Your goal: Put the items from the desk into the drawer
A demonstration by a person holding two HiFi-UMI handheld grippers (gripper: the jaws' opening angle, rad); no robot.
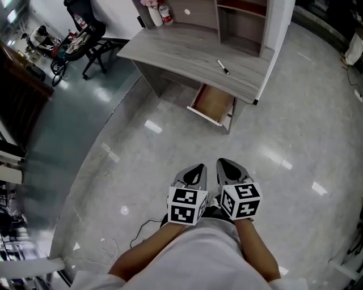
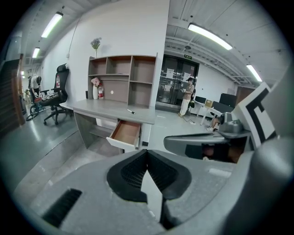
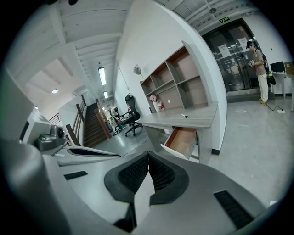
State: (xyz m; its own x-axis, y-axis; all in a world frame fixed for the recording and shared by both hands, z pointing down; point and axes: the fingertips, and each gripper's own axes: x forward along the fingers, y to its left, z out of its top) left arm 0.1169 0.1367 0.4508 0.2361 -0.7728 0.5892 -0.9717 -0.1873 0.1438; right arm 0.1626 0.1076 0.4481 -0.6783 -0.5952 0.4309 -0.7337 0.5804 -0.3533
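Pen (image 1: pixel 223 67) on the grey bench (image 1: pixel 170 48), toward the right front part of the top, lying at a slant. Dark body, one pale end. Drawer (image 1: pixel 214 103) under that same end of the bench, standing open, brown inside. The pen lies on the top just behind the drawer's opening.

Left tongs (image 1: pixel 197 173) and right tongs (image 1: pixel 227 167) sit side by side low in the head view, close in front of the person's body. Both are over shiny pale floor (image 1: pixel 283 130) and well apart from the bench. Both point roughly toward the drawer and pen. Their marker cubes are just beside each other.

Left gripper view: the black ribbed pads meet at the tips. Jaws together, nothing between them. Bench, open drawer and pen show small and far beyond, above and a little left of the tips. The body of the right tongs crosses the right side of this view.

Right gripper view: same reading, jaws closed tip to tip and empty. Drawer and pen lie ahead, up and to the right of the tips. The left tongs show at the left edge.

Shelf unit (image 1: pixel 241 22) stands on the back of the bench. White vase with pink flowers (image 1: pixel 153 12) at the bench's back left. Black office chair (image 1: pixel 91 34) left of the bench. A person (image 2: pixel 187 95) stands far off by glass doors.
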